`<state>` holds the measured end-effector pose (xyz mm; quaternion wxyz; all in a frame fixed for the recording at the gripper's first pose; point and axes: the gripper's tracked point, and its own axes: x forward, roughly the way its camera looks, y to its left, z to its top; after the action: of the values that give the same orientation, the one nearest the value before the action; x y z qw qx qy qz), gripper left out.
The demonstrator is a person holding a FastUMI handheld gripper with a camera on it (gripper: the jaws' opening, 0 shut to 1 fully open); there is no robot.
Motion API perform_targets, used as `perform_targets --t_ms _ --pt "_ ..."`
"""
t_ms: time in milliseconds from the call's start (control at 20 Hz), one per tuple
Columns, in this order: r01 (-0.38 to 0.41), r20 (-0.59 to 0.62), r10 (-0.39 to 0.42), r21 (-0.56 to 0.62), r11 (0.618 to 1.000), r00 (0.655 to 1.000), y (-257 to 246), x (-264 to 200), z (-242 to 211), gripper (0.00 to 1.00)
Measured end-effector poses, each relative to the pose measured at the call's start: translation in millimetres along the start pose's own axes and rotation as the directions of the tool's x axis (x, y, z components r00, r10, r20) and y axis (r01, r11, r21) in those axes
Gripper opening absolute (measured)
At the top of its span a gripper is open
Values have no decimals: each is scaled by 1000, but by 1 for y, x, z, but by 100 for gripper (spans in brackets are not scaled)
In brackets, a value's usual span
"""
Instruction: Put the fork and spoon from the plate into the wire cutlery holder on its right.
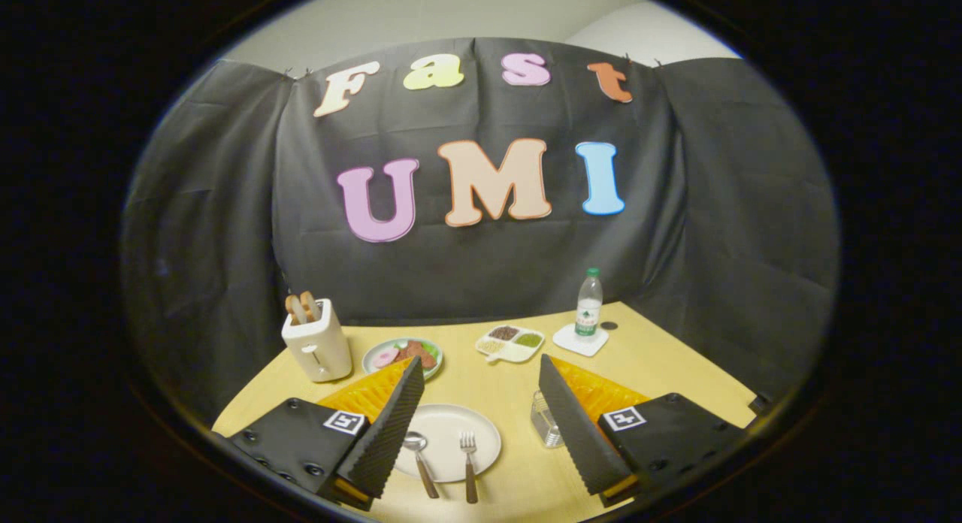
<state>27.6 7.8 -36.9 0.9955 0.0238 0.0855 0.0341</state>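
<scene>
Two pieces remain to move: spoon [415, 451] and fork [469, 463] lie side by side on the plate [481, 425]. Just right of it, the holder [546, 421] looks empty. Fingers [481, 421] spread wide above, holding nothing; no step looks done.

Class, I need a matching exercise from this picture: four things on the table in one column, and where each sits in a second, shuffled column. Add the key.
Things
1. spoon
2. water bottle
3. toaster
4. wire cutlery holder

Places
A. on a white coaster by the back wall
B. beside the fork on the white plate, between the open tool's fingers
C. just right of the white plate
D. back left, bread sticking out of it

Pairs: 1-B, 2-A, 3-D, 4-C
</scene>
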Motion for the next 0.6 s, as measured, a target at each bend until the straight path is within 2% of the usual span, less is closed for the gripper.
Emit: perform_targets --t_ms 350,600 --pt "-83 -255 61 -76 994 965 2 14 -57 98" --pt "-159 -449 113 -64 985 886 17 22 -111 99"
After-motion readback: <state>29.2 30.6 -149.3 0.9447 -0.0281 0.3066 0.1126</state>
